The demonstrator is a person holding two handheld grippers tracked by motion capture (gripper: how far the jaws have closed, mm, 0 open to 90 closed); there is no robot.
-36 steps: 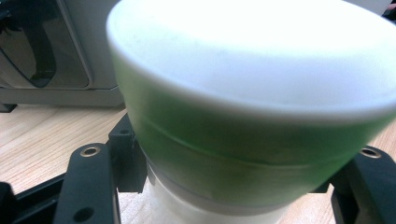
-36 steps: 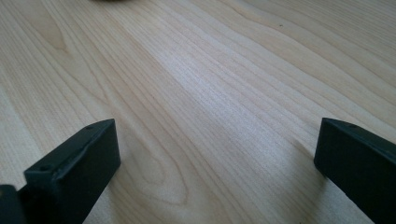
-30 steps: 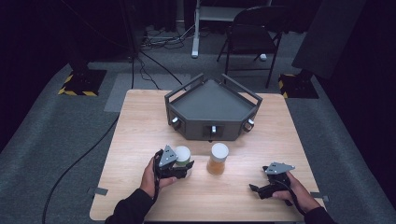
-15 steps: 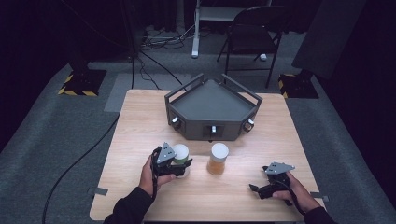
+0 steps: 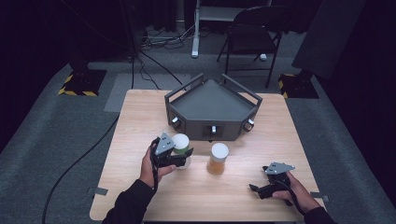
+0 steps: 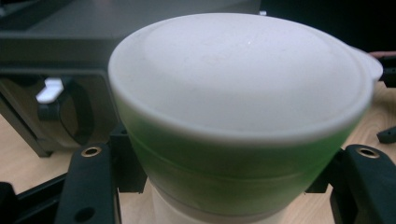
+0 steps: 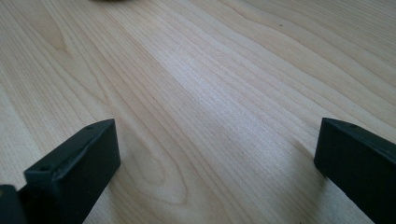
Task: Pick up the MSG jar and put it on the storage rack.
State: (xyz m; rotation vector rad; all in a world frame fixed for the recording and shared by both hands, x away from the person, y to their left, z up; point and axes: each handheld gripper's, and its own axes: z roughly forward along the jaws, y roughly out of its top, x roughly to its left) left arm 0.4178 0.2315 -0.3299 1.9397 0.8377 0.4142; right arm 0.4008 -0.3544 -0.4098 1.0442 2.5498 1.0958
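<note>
Tongs of the left hand point(image 5: 180, 156) are clamped on a green, translucent plastic cup with a white lid point(image 5: 181, 144); in the left gripper view the two black jaws are seen pressed against the cup's sides below the white lid point(image 6: 243, 70). The cup is held upright, its long axis vertical, and is judged to be raised just off the light wooden table point(image 5: 140, 116), though its base is hidden.

Taking the dark grey five-sided tray with raised rails point(image 5: 212, 105) as landmark: the held cup lies just in front of the tray's near left corner, close to the front wall. A second cup, amber and translucent with a white lid point(image 5: 218, 158), stands in front of the tray's front middle, apart from the green cup and to its right. The right tongs point(image 5: 257, 189) rest low over the table, well in front of the tray's right corner, with jaws standing apart and nothing between them, as the right gripper view shows bare wood point(image 7: 210, 93).

The left hand already has the green cup, so any carry toward the tray falls to it. The coming move is judged to turn on height: the tray's rail must be cleared by the cup's base. Open room lies to the left of the tray; the amber cup limits travel rightward.
</note>
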